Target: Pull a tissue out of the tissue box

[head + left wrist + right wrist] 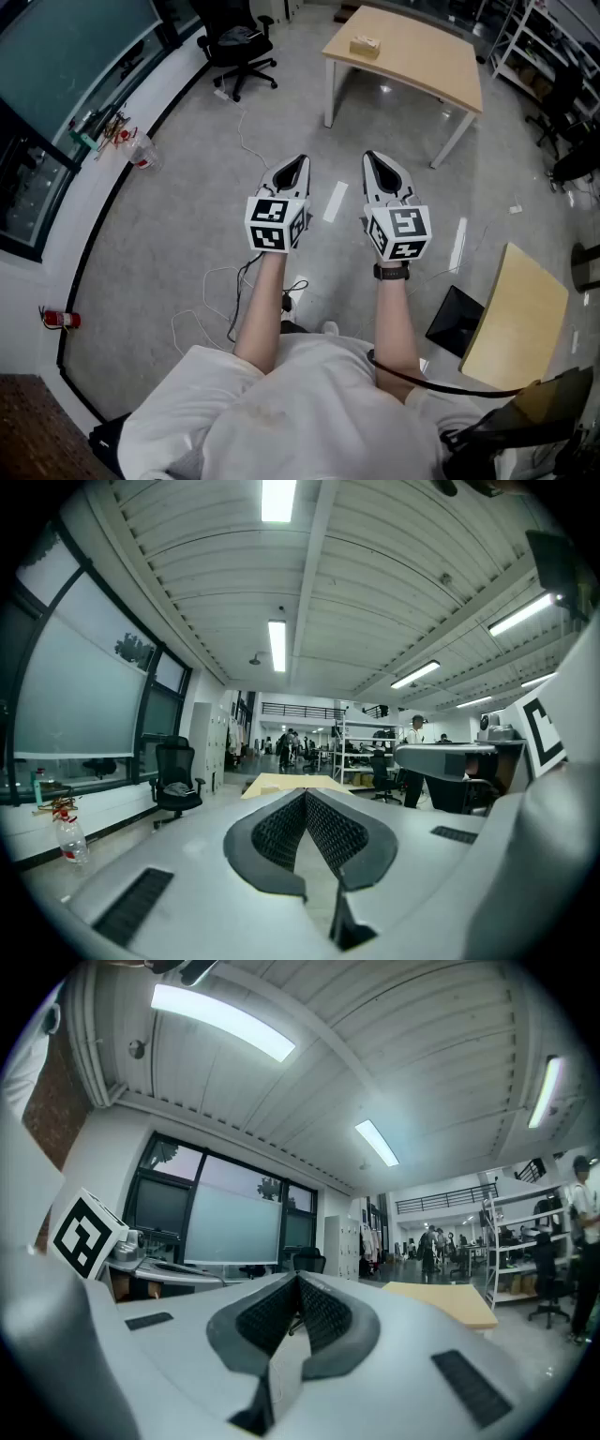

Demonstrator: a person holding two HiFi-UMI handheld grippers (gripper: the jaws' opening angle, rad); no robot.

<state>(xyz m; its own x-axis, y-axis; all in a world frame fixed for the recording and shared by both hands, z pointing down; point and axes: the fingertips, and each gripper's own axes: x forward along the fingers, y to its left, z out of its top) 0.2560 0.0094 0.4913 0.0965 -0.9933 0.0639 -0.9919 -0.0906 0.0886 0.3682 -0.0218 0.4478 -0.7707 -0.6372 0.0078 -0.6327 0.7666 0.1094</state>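
A small tan tissue box [365, 45] sits on a light wooden table [412, 70] far ahead across the grey floor. The person stands well short of it, both arms held out level. My left gripper [302, 159] and right gripper [368, 156] point side by side toward the table, a gap between them. Each has its jaws closed tip to tip with nothing between them. The left gripper view shows its black ribbed pads [281, 829] meeting, with the table top [281, 784] just beyond. In the right gripper view the pads [323, 1314] also meet, and the table [441, 1302] lies off to the right.
A black office chair [239, 47] stands at the back left beside a curved window wall. A bottle [142, 155] and a fire extinguisher [61, 320] sit along that wall. Cables [216, 291] trail on the floor. A second wooden table [516, 319] and a dark panel [457, 321] are at the right.
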